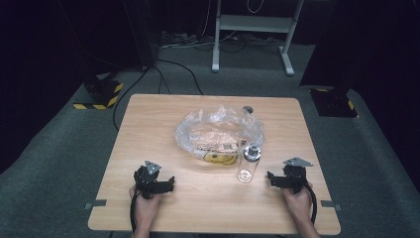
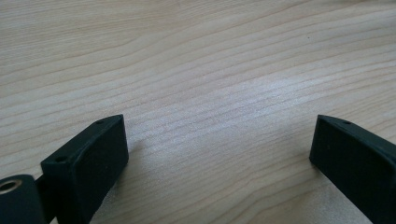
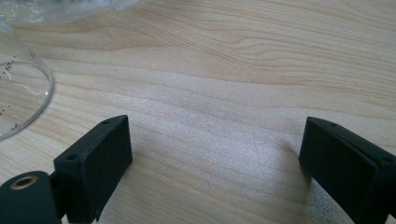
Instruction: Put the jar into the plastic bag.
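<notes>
**Both hand-held grippers wait apart, bottle lying between bag and right hand**

From where I stand, the wooden surface (image 1: 148, 124) carries a crumpled clear plastic bag (image 1: 218, 130) near its middle, with a printed label and something yellow showing through it. Just beside the bag's near right edge lies a clear glass bottle (image 1: 247, 164) on its side, its metal cap end touching the bag.

The right hand-held gripper (image 1: 271, 177) rests on the surface near the bottle's base, not touching it, its jaws spread wide with nothing but bare wood between them. In the right gripper view the bottle's rounded glass bottom (image 3: 21, 95) shows at the left edge, with measuring marks on it.

The left hand-held gripper (image 1: 170, 182) sits well apart from the bottle, on the near left part of the surface, jaws likewise released over bare wood.
</notes>
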The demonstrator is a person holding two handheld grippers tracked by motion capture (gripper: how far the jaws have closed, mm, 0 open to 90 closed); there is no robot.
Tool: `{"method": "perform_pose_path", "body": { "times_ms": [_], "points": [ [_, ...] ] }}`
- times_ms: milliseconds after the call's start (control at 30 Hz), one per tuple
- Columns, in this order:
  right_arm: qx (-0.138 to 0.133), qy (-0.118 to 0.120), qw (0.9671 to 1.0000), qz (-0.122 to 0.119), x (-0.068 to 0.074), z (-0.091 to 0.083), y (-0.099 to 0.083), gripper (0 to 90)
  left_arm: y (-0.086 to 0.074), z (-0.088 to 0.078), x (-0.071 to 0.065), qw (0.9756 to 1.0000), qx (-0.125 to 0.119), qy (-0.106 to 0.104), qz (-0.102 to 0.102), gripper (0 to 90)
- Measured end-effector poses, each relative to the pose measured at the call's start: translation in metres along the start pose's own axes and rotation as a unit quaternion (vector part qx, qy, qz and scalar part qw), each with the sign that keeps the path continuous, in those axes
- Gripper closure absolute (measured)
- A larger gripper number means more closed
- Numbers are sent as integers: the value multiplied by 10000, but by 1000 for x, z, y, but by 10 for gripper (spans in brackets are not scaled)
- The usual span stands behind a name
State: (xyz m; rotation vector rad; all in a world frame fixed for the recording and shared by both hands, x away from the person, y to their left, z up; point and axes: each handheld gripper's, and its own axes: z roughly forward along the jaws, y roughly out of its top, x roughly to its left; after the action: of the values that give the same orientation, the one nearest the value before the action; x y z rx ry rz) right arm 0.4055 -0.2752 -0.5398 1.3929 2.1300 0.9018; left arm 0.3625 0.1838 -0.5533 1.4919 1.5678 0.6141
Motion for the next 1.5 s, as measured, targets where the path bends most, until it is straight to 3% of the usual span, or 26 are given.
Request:
{"method": "perform_pose_path", "body": {
  "times_ms": [500,700,900,1500],
  "points": [
    [-1,44,10000,-7,-1,0,0,90,0,0,0,10000,3,-8,1,46],
    [-82,294,9995,128,-2,-6,0,77,0,0,0,10000,4,-8,1,46],
    [-252,694,9973,12,4,-23,0,80,0,0,0,10000,8,-8,6,46],
    [-422,1353,9896,-252,29,-38,-5,79,0,0,0,10000,13,-4,9,46]
  ]
}}
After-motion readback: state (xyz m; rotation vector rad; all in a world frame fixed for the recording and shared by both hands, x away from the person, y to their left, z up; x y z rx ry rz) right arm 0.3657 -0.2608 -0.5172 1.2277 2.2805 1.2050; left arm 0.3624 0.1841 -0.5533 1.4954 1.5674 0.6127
